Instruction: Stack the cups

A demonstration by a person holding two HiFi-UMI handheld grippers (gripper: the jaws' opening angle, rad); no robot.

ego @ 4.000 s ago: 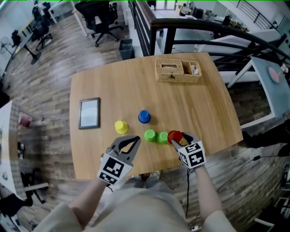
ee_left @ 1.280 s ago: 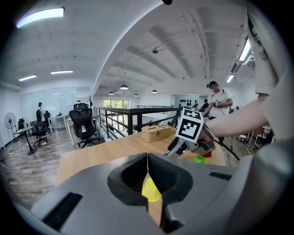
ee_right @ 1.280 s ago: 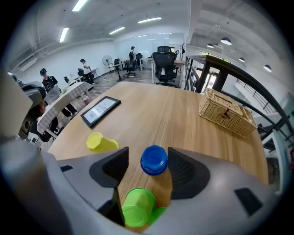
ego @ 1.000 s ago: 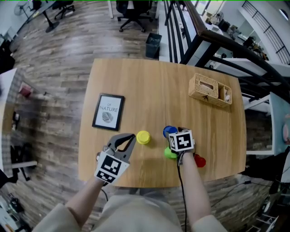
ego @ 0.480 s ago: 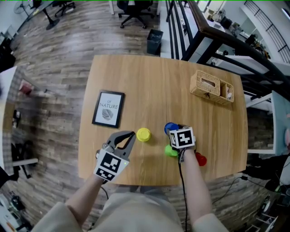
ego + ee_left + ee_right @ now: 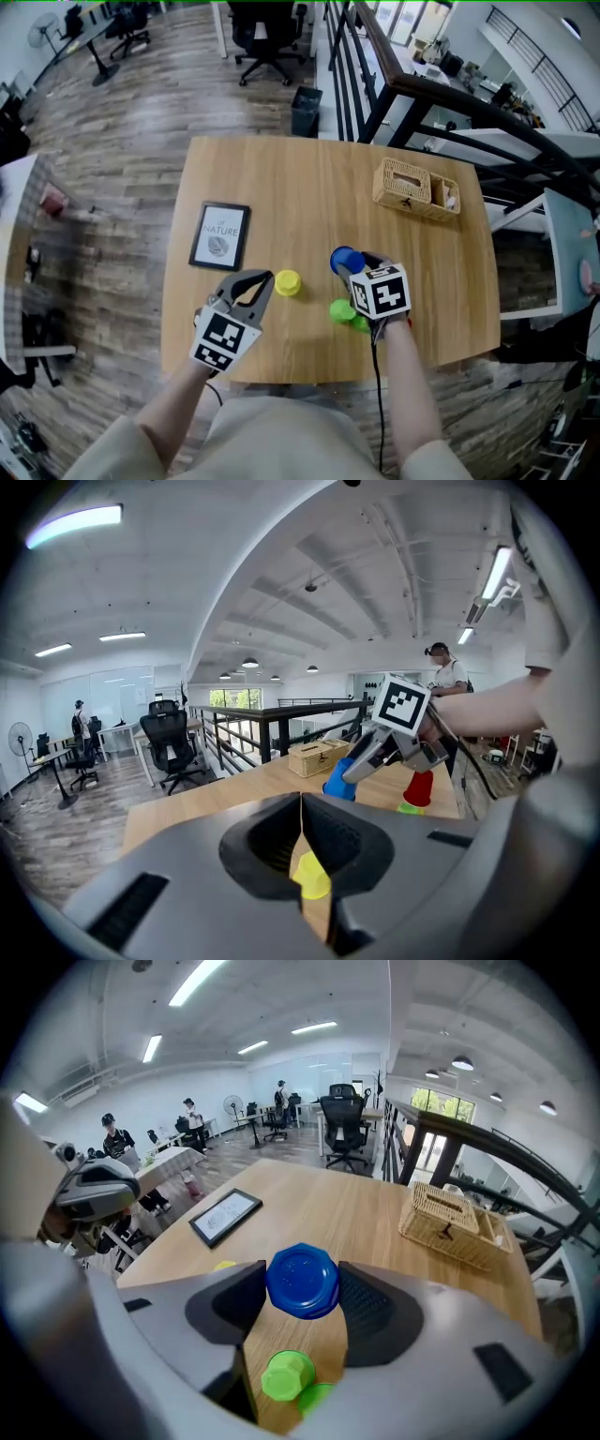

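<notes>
— Status of the right tongs (image 6: 300, 1290)?
— Closed on the upturned blue cup (image 6: 345, 260), held clear of the table (image 6: 281, 178), right of centre towards the near edge.
— And the left tongs (image 6: 301, 803)?
— Fully closed, holding nothing. The yellow cup (image 6: 288, 282) stands just beyond them. The green cups (image 6: 342, 312) stand by the near edge.

The left tool (image 6: 301, 804), jaws together, faces a yellow cup (image 6: 310, 879); the right tool (image 6: 354, 766) holds a blue cup (image 6: 335, 785).
</notes>
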